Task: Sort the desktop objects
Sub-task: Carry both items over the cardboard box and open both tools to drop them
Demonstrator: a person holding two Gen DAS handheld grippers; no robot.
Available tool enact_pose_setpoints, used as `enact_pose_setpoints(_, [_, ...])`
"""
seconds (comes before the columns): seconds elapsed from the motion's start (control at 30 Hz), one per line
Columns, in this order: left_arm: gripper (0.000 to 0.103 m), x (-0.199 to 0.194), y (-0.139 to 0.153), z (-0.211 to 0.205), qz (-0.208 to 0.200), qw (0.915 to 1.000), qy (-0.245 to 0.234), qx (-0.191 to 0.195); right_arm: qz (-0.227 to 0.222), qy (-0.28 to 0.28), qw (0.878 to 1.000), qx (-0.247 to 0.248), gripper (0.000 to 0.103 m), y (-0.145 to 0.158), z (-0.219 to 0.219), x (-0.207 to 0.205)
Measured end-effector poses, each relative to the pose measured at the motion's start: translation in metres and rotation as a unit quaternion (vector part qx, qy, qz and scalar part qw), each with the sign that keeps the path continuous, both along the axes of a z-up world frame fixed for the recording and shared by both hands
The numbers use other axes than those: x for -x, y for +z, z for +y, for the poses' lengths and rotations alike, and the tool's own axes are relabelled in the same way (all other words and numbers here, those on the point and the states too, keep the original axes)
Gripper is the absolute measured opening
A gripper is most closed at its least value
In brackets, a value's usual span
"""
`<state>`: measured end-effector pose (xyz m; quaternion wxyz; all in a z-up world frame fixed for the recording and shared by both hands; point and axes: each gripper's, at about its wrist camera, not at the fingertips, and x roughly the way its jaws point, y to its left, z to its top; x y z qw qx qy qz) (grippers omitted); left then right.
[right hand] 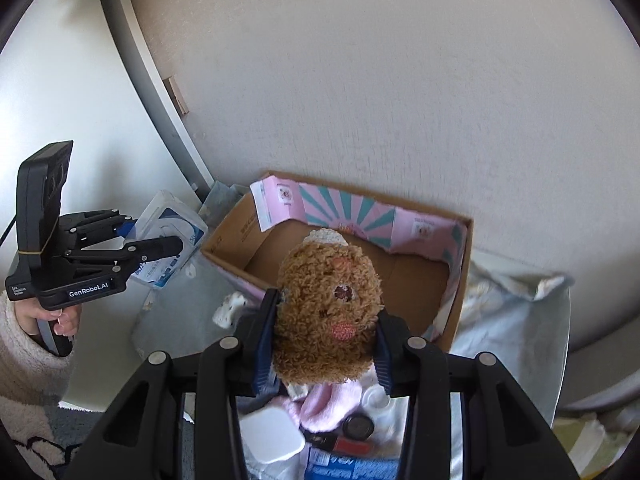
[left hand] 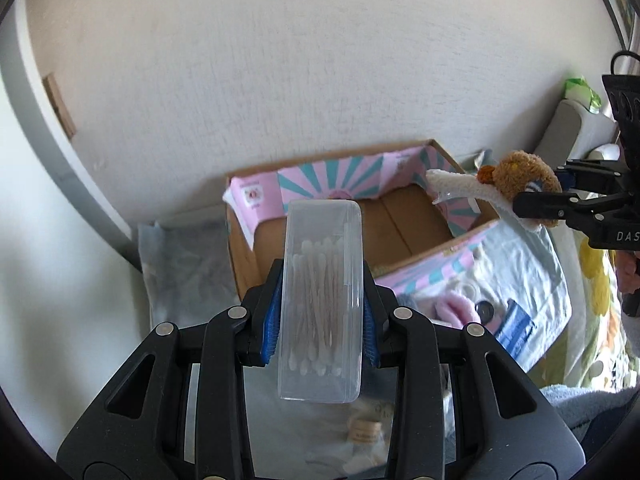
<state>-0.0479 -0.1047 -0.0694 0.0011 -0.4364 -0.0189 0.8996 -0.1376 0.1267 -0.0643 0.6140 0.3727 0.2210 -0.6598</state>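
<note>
My left gripper (left hand: 320, 320) is shut on a clear plastic box of cotton swabs (left hand: 322, 300) and holds it in the air in front of an open cardboard box (left hand: 340, 236) with pink and teal inner flaps. My right gripper (right hand: 326, 344) is shut on a brown plush bear (right hand: 328, 304) with a white fabric piece, held above the near edge of the same cardboard box (right hand: 400, 276). In the left wrist view the bear (left hand: 520, 180) hangs over the box's right corner. In the right wrist view the left gripper (right hand: 160, 248) appears at the left with the swab box.
Loose items lie below on a pale cloth: a pink plush piece (right hand: 328, 404), a white square case (right hand: 272, 436), a small dark round lid (right hand: 358, 426), a blue packet (left hand: 516, 328). A clear plastic bag (left hand: 184, 264) lies left of the box. The wall stands right behind the box.
</note>
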Motion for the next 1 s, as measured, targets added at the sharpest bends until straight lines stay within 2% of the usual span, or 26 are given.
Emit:
enact_pose_setpoints(0.2, [0.03, 0.037, 0.004, 0.004, -0.001, 0.9997, -0.018, 0.016, -0.009, 0.008, 1.0, -0.019, 0.038, 0.005, -0.033, 0.023])
enact_pose_setpoints(0.4, [0.03, 0.078, -0.01, -0.002, -0.025, 0.9993, -0.028, -0.008, 0.002, 0.014, 0.998, -0.053, 0.038, -0.009, -0.059, 0.03])
enact_pose_setpoints(0.5, [0.03, 0.086, -0.017, -0.002, -0.023, 0.9992, -0.033, -0.006, 0.002, 0.014, 0.998, -0.066, 0.038, -0.021, -0.071, 0.034])
enact_pose_setpoints(0.67, [0.03, 0.104, -0.034, 0.0, -0.045, 0.9981, -0.041, 0.002, -0.021, 0.006, 0.997, -0.075, 0.038, -0.038, -0.087, 0.041])
enact_pose_setpoints(0.83, [0.03, 0.118, -0.051, -0.008, -0.07, 0.9964, -0.041, -0.022, 0.009, 0.026, 0.994, -0.104, 0.039, -0.053, -0.102, 0.028])
enact_pose_setpoints(1.0, [0.03, 0.123, -0.066, -0.009, -0.087, 0.9951, -0.046, -0.007, 0.008, 0.03, 0.993, -0.112, 0.039, -0.064, -0.111, 0.025])
